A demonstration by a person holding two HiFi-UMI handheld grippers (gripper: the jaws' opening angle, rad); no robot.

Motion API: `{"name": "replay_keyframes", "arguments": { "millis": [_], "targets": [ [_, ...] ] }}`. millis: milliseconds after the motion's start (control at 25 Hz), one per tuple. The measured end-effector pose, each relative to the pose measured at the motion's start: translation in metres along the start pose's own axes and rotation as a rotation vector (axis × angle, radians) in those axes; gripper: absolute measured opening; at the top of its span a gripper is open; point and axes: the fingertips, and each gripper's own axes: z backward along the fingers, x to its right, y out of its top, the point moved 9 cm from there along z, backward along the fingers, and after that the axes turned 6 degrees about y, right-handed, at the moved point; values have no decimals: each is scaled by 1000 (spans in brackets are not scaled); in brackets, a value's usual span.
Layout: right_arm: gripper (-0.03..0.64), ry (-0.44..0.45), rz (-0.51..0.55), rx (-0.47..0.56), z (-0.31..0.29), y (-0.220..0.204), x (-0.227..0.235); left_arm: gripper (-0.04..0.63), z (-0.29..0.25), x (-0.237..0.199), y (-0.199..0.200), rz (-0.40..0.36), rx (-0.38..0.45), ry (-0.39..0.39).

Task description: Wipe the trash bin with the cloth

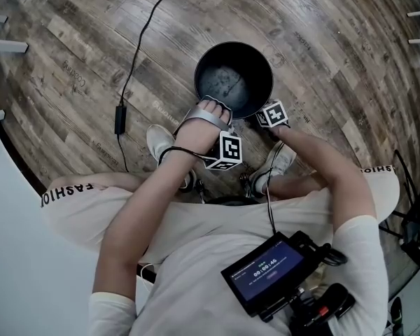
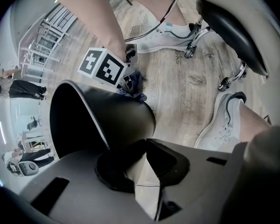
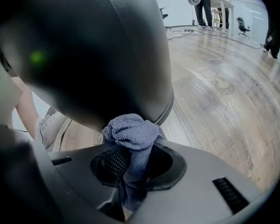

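Note:
The black round trash bin [image 1: 234, 75] stands open-topped on the wooden floor. My left gripper [image 1: 211, 106] is shut on its near rim; in the left gripper view the rim of the bin [image 2: 102, 120] runs between the jaws of that gripper [image 2: 142, 147]. My right gripper [image 1: 271, 115] sits low at the bin's outer right side. It is shut on a blue-grey cloth [image 3: 130, 134], which bunches against the bin's outer wall [image 3: 93, 50]. The cloth [image 2: 133, 84] also shows under the right gripper's marker cube [image 2: 102, 66].
A black cable [image 1: 136, 54] with an adapter [image 1: 119, 121] crosses the floor left of the bin. The person's white shoes [image 1: 161, 142] [image 1: 276, 161] stand just behind it. A stool's metal legs [image 2: 196, 45] and a dark seat [image 2: 233, 27] are close by.

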Motion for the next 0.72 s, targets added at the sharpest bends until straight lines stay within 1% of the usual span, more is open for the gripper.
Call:
{"name": "replay_keyframes", "arguments": {
  "millis": [160,280,400,480,560,600,720],
  "targets": [
    [75,4,-31,-46,2,-2,-2,81,0,1,1,2,-2,-3],
    [75,13,-63,-28,16,0,-8,83,-1,0,1,4,0,3],
    [75,37,-49,-11,33,6,-17,85,-1,2,0,10,-1,14],
    [75,50,-64,-3,47,10,-24,89,0,2,0,27,15,19],
    [75,59,-92,2,63,13,-32,102,1,0,1,61,44,14],
    [75,63,-106,5,71,14,-37,123,3,-1,1,76,55,10],
    [75,83,-135,18,93,19,-53,155,6,-3,-2,91,60,9]
  ]
}}
